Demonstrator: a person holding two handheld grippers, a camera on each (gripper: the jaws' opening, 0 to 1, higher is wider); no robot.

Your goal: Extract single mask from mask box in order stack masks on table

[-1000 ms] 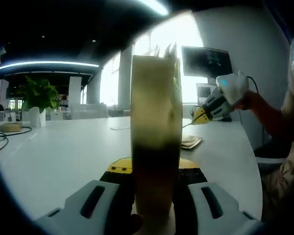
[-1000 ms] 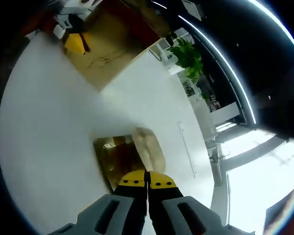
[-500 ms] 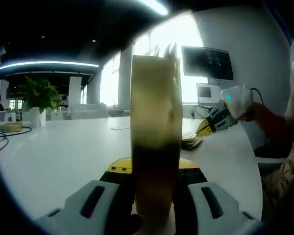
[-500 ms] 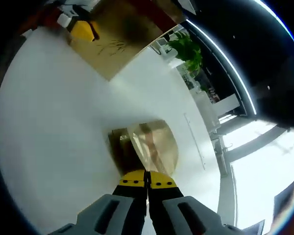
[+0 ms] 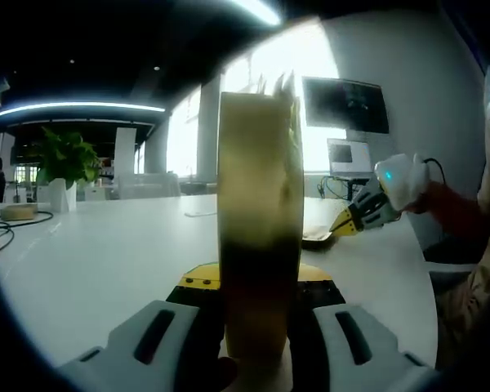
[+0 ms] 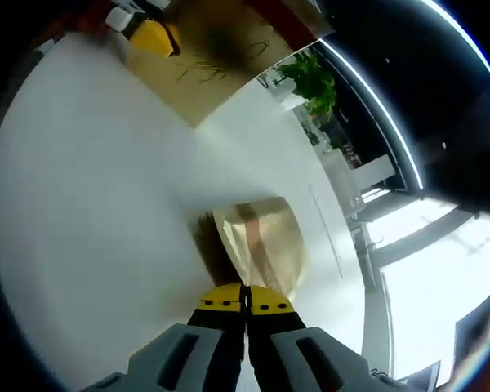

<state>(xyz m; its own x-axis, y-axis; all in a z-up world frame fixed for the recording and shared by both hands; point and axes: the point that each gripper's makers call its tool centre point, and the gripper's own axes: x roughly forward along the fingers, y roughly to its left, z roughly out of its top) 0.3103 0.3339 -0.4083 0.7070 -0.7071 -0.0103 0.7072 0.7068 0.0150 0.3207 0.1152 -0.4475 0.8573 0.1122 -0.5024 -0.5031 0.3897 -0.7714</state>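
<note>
In the left gripper view, the left claw (image 5: pixel 257 322) is clamped on the upright mask box (image 5: pixel 259 237), which stands on the white counter (image 5: pixel 106 253). At 3 o'clock, the right claw (image 5: pixel 344 225) meets the mask stack (image 5: pixel 317 238). In the right gripper view, its jaws are pressed together over the top mask (image 6: pixel 261 245). A potted plant (image 5: pixel 64 167) stands far off at 9 o'clock.

The left gripper (image 5: pixel 257 282) has two pale grey moulded jaw bodies, each with a dark oblong slot, and yellow tips bearing small dark screws on a black mount between them. The right gripper (image 6: pixel 245 298) is built the same: grey bodies with dark slots, yellow tips with small dark dots. In the left gripper view, the right gripper has a white housing with a cyan light, and a black cable behind it.
</note>
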